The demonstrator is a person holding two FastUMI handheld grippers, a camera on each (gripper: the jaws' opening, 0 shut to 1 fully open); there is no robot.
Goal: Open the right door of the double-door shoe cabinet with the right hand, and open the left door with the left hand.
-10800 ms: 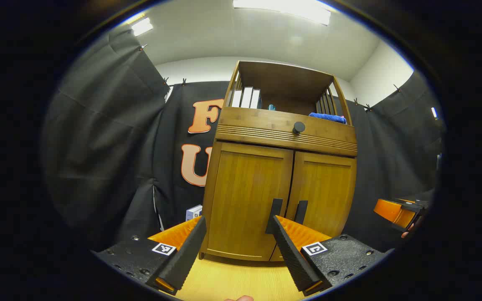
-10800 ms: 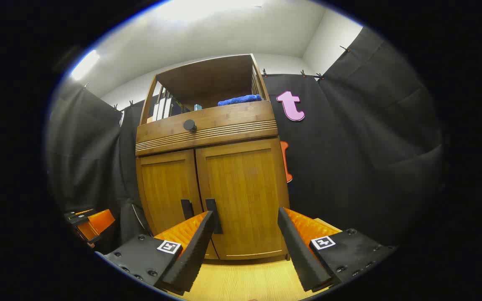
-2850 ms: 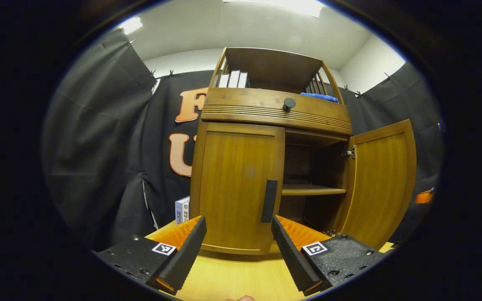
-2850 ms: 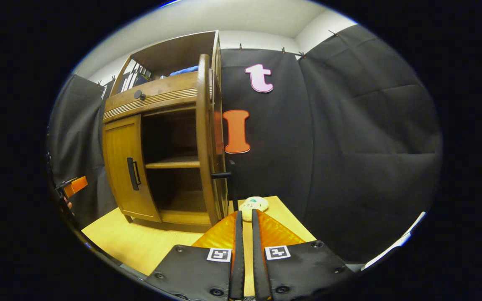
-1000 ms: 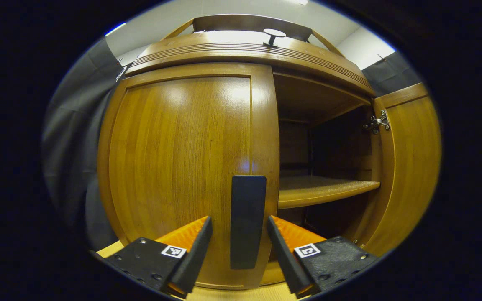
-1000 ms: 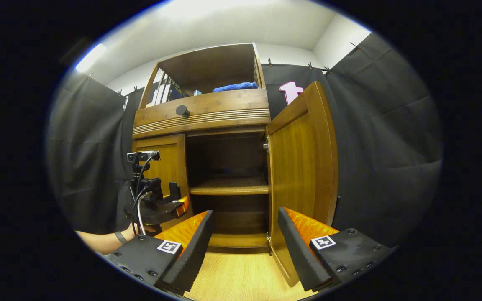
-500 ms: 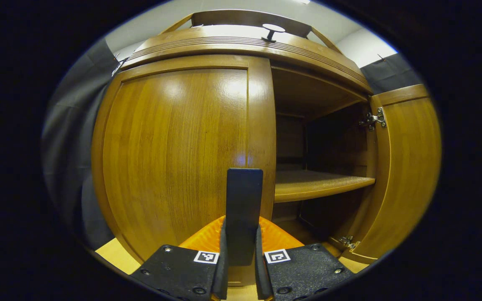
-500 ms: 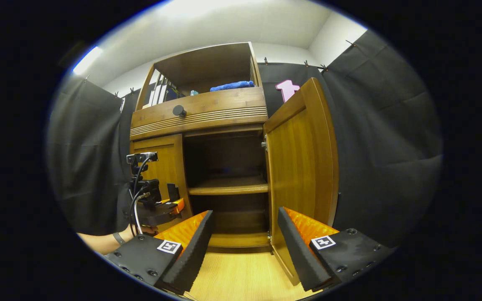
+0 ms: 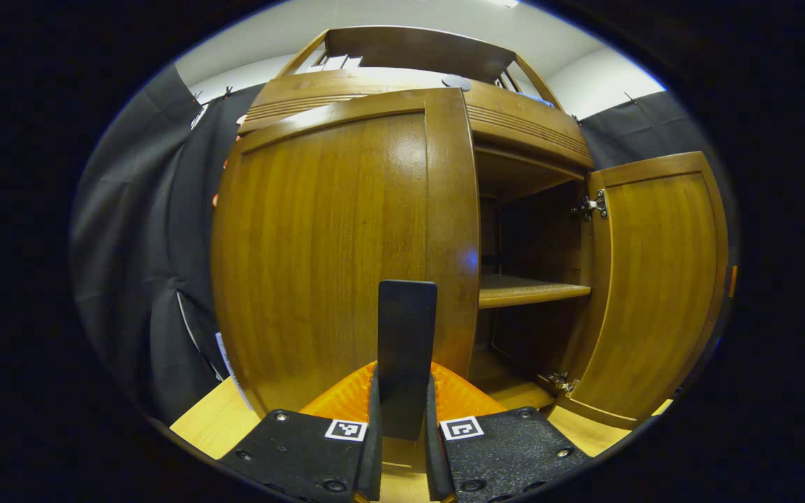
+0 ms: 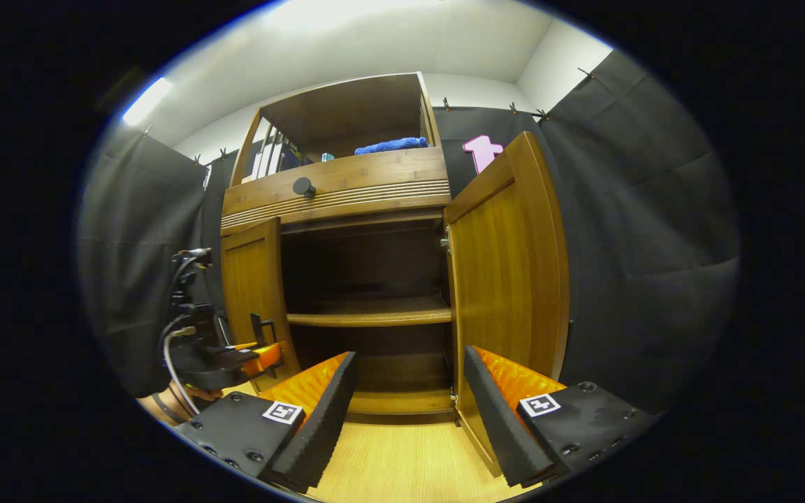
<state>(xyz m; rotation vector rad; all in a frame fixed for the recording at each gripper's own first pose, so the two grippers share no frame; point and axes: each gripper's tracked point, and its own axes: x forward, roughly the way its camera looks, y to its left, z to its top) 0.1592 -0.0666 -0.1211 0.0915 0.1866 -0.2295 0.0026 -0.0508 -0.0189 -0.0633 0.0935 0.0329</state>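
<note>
Left gripper (image 9: 400, 447) clamped on left door handle (image 9: 406, 349), right gripper (image 10: 409, 412) spread

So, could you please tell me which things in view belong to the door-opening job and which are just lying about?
Part of the job:
- left door, partly swung out
- its handle, clamped by the left gripper
- right door, already open
- right gripper, open and free

Just lying about:
- blue cloth on the top shelf
- books beside it
- drawer knob

The wooden shoe cabinet (image 10: 346, 192) is standing upright on the tabletop (image 10: 402, 461). Its right door (image 10: 507, 279) is hanging wide open, and its left door (image 9: 346, 244), with a dark upright handle (image 9: 406, 349), is standing partly ajar.
</note>
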